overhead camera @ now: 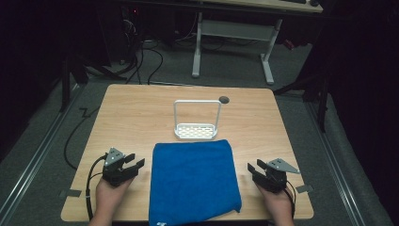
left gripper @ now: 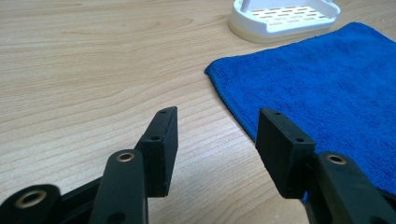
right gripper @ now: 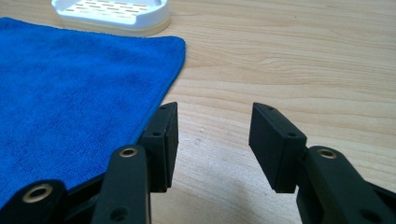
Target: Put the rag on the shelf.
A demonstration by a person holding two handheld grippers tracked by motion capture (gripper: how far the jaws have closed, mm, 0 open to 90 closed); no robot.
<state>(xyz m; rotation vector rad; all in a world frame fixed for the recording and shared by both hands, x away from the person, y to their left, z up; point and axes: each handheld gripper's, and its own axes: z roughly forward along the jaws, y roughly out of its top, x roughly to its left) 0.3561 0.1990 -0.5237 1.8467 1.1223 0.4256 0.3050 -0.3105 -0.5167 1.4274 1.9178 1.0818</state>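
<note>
A blue cloth [overhead camera: 194, 181] lies flat in the lower centre of the high view, spread on the tabletop [overhead camera: 131, 117], its far edge just short of a white slotted rack [overhead camera: 196, 131] with a tall looped handle. My left tool [overhead camera: 132, 165] waits at the lower left of that view and my right tool [overhead camera: 252, 170] at the lower right, each just beside a long edge of the cloth and neither touching it. Both stand wide with nothing between the jaws; in the left gripper view the cloth [left gripper: 327, 88] fills the right half of the frame, and in the right gripper view the cloth [right gripper: 79, 84] fills the left.

I judge the cloth to be light, soft and limp, a napped microfibre that will sag and fold as soon as it leaves the wood. It should not slip from the pads, but a pinch in the middle would only bunch it. The better hold, as I read it, is at the hemmed edge or a near corner on either side, one tool to each, sliding a jaw under the hem so the pads close on the fabric and not on the wood.
</note>
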